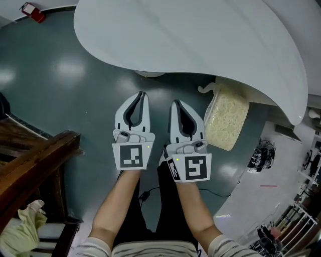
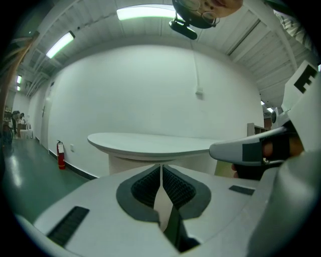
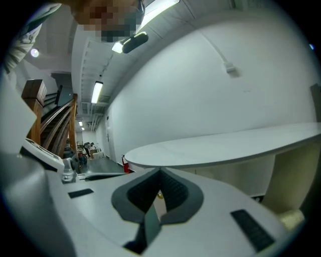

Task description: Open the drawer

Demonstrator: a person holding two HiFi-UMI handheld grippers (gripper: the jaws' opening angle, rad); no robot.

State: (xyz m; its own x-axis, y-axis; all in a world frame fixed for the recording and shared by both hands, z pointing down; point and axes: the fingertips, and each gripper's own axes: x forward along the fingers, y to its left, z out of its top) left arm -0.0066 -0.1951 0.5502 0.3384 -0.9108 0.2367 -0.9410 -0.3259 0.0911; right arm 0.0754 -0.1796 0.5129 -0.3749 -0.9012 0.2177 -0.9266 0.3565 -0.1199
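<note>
No drawer shows in any view. My left gripper [image 1: 143, 93] and right gripper [image 1: 175, 102] are held side by side over the dark green floor, pointing toward a big white oval table [image 1: 200, 35]. Both are shut with nothing between their pads. In the left gripper view the left gripper [image 2: 161, 165] has its jaws pressed together, with the table [image 2: 150, 143] ahead and the right gripper's body at the right edge. In the right gripper view the right gripper [image 3: 160, 170] is likewise closed, just below the table's rim [image 3: 225, 145].
A pale yellow textured panel [image 1: 228, 118] leans under the table's edge, right of my right gripper. Dark wooden furniture [image 1: 35, 155] stands at the left. A red fire extinguisher [image 1: 31, 10] sits by the far wall. The table's white pedestal [image 1: 149, 74] lies just ahead.
</note>
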